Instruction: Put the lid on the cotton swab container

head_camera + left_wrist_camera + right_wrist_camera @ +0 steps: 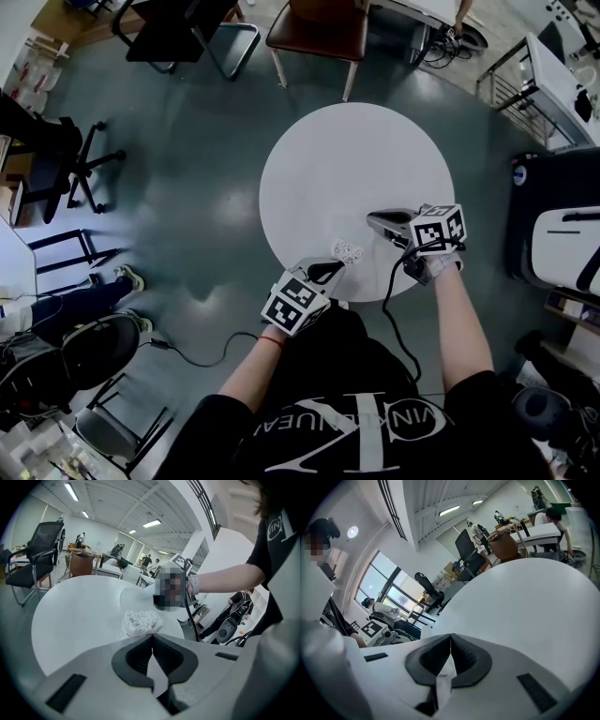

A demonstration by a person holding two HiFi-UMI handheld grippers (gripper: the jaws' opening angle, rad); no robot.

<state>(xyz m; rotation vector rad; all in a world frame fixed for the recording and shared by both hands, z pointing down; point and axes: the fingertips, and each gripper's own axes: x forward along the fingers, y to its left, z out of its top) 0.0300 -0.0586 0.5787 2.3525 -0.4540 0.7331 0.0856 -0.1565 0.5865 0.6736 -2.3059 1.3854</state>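
The cotton swab container [347, 250] stands near the front edge of the round white table [356, 159], open, with white swab heads showing [140, 620]. My left gripper [336, 267] is shut just in front of it [152, 637]; whether the jaws touch it is hidden. My right gripper [373, 220] comes in from the right, a little above and beyond the container. It is shut [450, 637] on a thin clear lid [135, 597], whose labelled edge shows between the jaws [443, 674].
A brown chair [319, 28] and a black chair [183, 33] stand beyond the table, and an office chair [56, 150] at the left. A dark case [553, 225] sits to the right. A black cable [394, 300] hangs from the right gripper.
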